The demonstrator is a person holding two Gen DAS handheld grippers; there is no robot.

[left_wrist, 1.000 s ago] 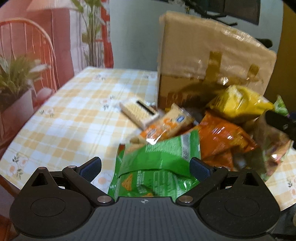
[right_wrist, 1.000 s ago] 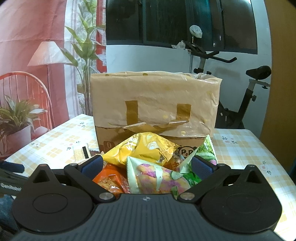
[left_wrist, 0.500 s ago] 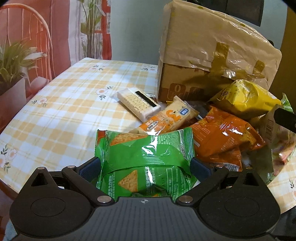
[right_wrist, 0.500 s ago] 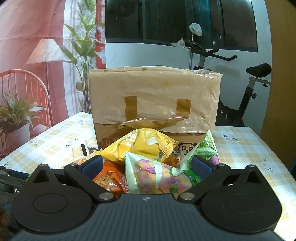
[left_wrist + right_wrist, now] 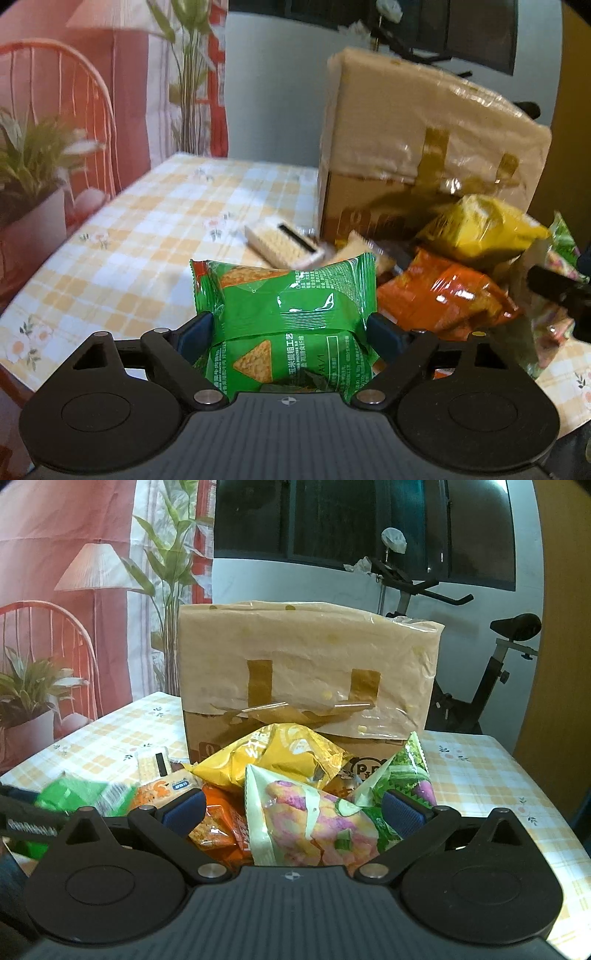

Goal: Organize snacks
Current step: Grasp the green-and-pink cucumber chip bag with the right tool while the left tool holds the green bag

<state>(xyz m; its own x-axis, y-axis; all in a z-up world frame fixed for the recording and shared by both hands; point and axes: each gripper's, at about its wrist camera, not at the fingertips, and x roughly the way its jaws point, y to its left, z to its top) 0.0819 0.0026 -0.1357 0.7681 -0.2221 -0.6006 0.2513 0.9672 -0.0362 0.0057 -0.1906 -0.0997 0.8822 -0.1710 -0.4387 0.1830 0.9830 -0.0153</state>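
Observation:
My left gripper (image 5: 290, 328) is shut on a green chip bag (image 5: 284, 306) and holds it lifted above the checked table (image 5: 155, 236); the bag also shows at the left of the right wrist view (image 5: 81, 794). Behind it lie an orange bag (image 5: 443, 299), a yellow bag (image 5: 480, 232) and a white wafer pack (image 5: 280, 240). My right gripper (image 5: 293, 808) is open around a pale green bag with pink and yellow snacks (image 5: 306, 812) in the pile. A tall cardboard box (image 5: 306, 672) wrapped in plastic stands behind the pile.
A green and purple bag (image 5: 402, 775), a yellow bag (image 5: 273, 757) and an orange biscuit pack (image 5: 166, 786) lie in the heap. A red chair (image 5: 55, 110) and a potted plant (image 5: 33, 173) stand left of the table. An exercise bike (image 5: 491, 672) is at the back right.
My left gripper closed on the green chip bag and raised it off the table. My right gripper stayed open and edged slightly forward over the pile.

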